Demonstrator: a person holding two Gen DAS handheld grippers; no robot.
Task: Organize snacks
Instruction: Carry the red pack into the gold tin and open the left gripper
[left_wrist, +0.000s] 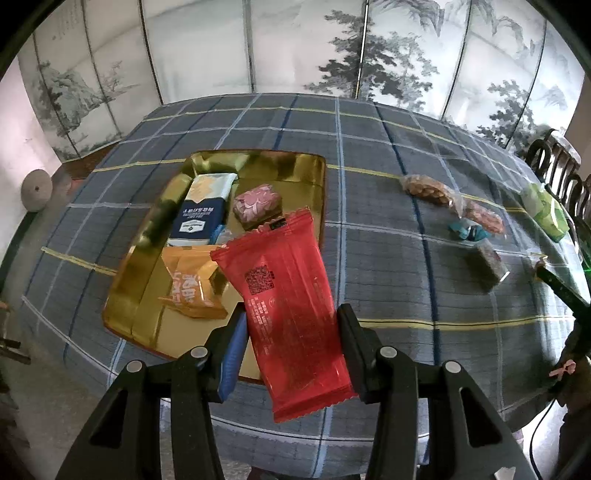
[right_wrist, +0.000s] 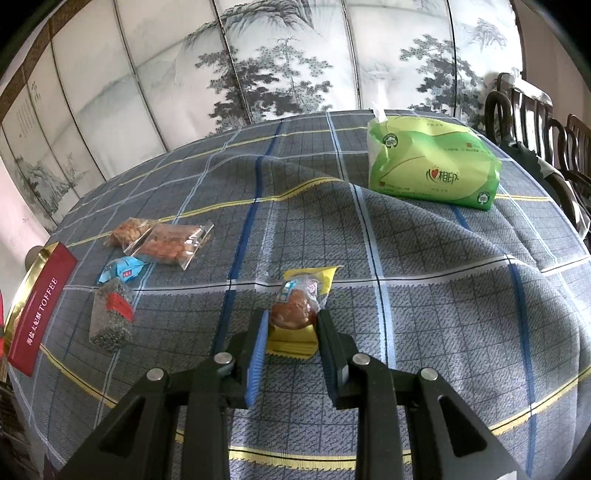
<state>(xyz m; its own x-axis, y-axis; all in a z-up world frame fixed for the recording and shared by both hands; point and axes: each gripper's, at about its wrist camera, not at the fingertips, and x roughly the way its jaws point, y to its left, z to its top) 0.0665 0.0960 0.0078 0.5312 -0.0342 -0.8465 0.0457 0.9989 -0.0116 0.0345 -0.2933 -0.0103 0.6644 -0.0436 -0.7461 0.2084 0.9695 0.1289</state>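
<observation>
My left gripper (left_wrist: 291, 325) is shut on a red snack packet (left_wrist: 284, 295) and holds it above the near right part of the gold tray (left_wrist: 125, 295). The tray holds a blue-and-white packet (left_wrist: 203, 210), a pink wrapped block (left_wrist: 258, 205) and an orange packet (left_wrist: 188, 288). My right gripper (right_wrist: 291, 325) has its jaws around a yellow packet with a brown snack (right_wrist: 299, 306) lying on the checked tablecloth (right_wrist: 424, 295); the pads sit at its sides. Loose snacks lie to the left: two clear nut packets (right_wrist: 162, 240), a small blue packet (right_wrist: 122, 271) and a dark seed bar (right_wrist: 112, 317).
A green tissue pack (right_wrist: 432, 162) stands at the back right of the table. The tray's red side wall reading TOFFEE (right_wrist: 40, 306) is at the left edge. Dark wooden chairs (right_wrist: 535, 122) stand on the right. A painted folding screen (left_wrist: 295, 44) runs behind the table.
</observation>
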